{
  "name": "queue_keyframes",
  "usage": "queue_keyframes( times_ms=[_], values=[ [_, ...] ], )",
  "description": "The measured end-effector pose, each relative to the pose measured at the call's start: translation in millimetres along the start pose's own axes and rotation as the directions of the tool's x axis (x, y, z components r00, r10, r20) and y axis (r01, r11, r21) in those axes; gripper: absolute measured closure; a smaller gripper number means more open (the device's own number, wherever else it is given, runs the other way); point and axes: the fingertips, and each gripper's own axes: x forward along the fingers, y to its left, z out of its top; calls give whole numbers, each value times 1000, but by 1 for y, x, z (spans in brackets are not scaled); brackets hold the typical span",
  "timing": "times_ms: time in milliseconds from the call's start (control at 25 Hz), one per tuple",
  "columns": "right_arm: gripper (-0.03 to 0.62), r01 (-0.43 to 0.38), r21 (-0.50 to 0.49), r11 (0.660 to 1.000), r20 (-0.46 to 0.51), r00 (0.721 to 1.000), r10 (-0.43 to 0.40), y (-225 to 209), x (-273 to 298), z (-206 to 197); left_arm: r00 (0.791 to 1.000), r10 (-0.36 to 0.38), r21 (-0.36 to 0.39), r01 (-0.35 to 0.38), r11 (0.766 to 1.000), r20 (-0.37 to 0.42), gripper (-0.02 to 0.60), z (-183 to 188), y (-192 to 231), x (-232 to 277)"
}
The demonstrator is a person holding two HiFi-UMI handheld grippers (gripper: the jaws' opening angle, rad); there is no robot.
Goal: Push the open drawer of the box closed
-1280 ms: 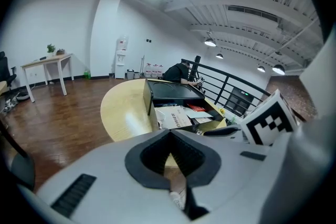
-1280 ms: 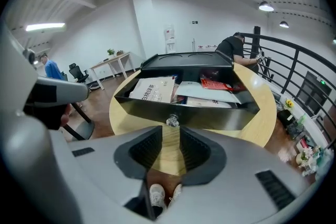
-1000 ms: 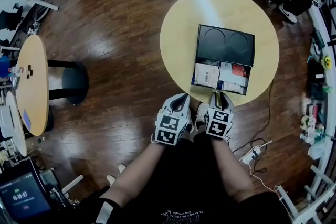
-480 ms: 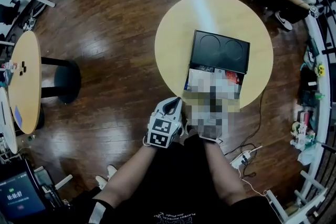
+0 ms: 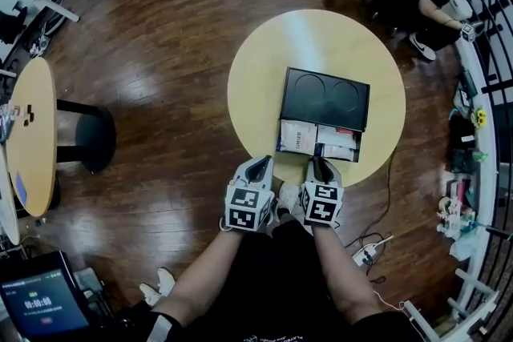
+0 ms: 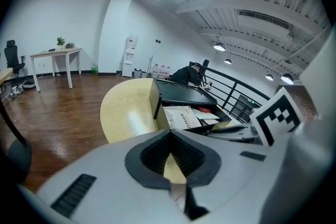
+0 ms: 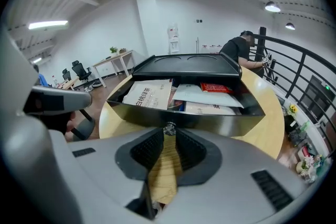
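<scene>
While the person stood at the near edge of the round table (image 5: 256, 96), both claws pointed toward the far side. The left gripper (image 5: 260, 164) was at the table's near edge, a little left of the drawer. Its jaws were pressed together with nothing in them. The right gripper (image 5: 320, 163) was the closer one to the drawer. Its jaws were narrow, and the small round knob (image 7: 169, 129) sat right between their tips, at the drawer (image 7: 226, 119) front. The drawer stuck out of the black box (image 5: 325, 96) toward the person, with white papers (image 7: 149, 94) and a red packet (image 7: 216, 88) inside. The box lay straight ahead, farther on the table. The push should probably go straight away from the person, along the drawer's slide, and the right gripper was best placed for it.
</scene>
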Motion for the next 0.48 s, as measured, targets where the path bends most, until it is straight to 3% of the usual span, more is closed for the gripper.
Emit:
queue_keyframes(
  times_ms=[160,480],
  values=[
    [517,37,-13,999,7,999,-37,-17,5,10,1000,-3,-4,3,1000,9,584,9,-6,12],
    [517,41,3,999,16,999,-41,-8,15,15,1000,0,19,0,1000,-10,584,14,-3,18]
  ],
)
